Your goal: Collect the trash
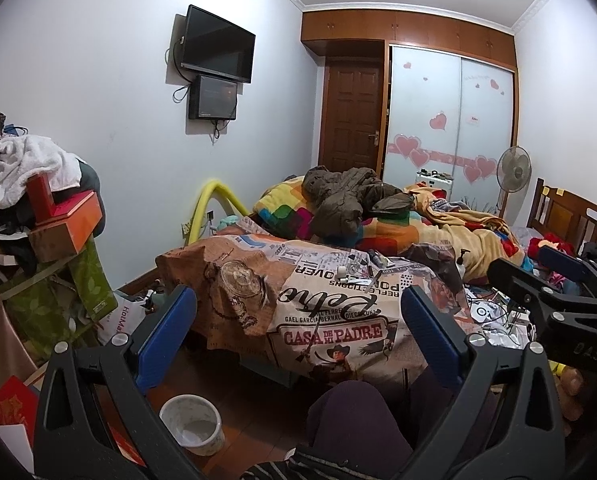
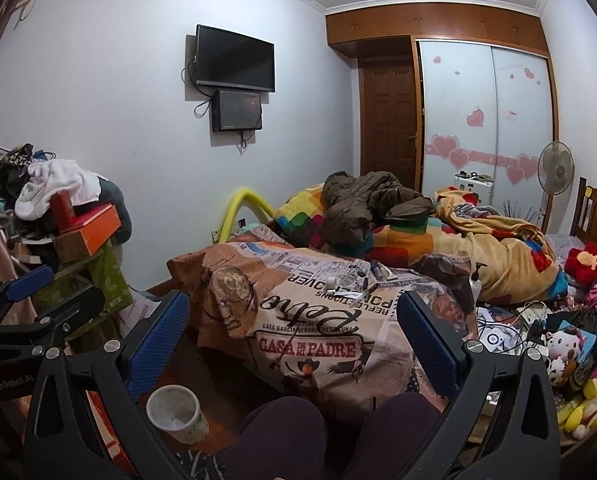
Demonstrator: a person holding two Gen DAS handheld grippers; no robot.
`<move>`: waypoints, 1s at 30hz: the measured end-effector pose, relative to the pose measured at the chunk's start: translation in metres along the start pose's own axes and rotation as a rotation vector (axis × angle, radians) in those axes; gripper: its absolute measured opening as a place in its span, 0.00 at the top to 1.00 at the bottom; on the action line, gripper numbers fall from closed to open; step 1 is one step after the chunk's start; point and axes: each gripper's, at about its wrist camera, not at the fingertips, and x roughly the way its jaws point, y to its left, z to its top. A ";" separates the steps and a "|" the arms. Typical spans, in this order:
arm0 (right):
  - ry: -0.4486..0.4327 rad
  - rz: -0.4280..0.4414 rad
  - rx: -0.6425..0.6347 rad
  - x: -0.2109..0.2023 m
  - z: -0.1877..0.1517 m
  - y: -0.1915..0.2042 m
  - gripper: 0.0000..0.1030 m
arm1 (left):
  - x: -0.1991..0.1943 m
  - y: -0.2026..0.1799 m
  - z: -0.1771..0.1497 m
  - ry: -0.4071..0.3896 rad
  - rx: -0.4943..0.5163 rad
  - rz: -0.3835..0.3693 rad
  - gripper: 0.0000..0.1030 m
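A table draped in a printed "Casa de mi Padre" cloth (image 1: 330,332) (image 2: 310,344) stands straight ahead. Small litter (image 1: 358,272) (image 2: 350,280) lies on its far part: a little white cup, wrappers and tubes. A white waste bin (image 1: 192,424) (image 2: 176,408) sits on the wooden floor at lower left, holding some pale scraps. My left gripper (image 1: 298,336) (image 2: 54,292) is open and holds nothing, well short of the litter. My right gripper (image 2: 292,342) (image 1: 538,268) hovers beside it on the right, open too.
The person's knees (image 1: 358,420) are below the grippers. Clothes and boxes (image 1: 38,200) pile up at left. Behind the table is a bed with blankets and a brown jacket (image 1: 346,196). Cables and papers (image 1: 494,312), plush toys (image 2: 586,260) and a pump bottle (image 2: 476,276) crowd the right.
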 end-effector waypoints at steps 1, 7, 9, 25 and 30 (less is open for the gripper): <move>0.004 0.004 0.000 0.001 0.000 0.001 0.00 | 0.000 0.000 0.000 0.000 0.002 -0.001 0.00; 0.017 0.003 0.004 0.004 0.000 0.005 0.00 | -0.001 0.002 0.000 0.001 0.005 -0.003 0.00; 0.021 0.003 0.005 0.004 0.001 0.006 0.00 | -0.001 0.001 -0.001 0.002 0.003 -0.004 0.00; 0.021 0.003 0.004 0.004 0.003 0.006 0.00 | 0.000 0.002 -0.001 0.003 0.003 -0.004 0.00; 0.019 0.002 0.003 0.004 0.003 0.007 0.00 | -0.001 0.002 -0.002 0.004 0.003 -0.004 0.00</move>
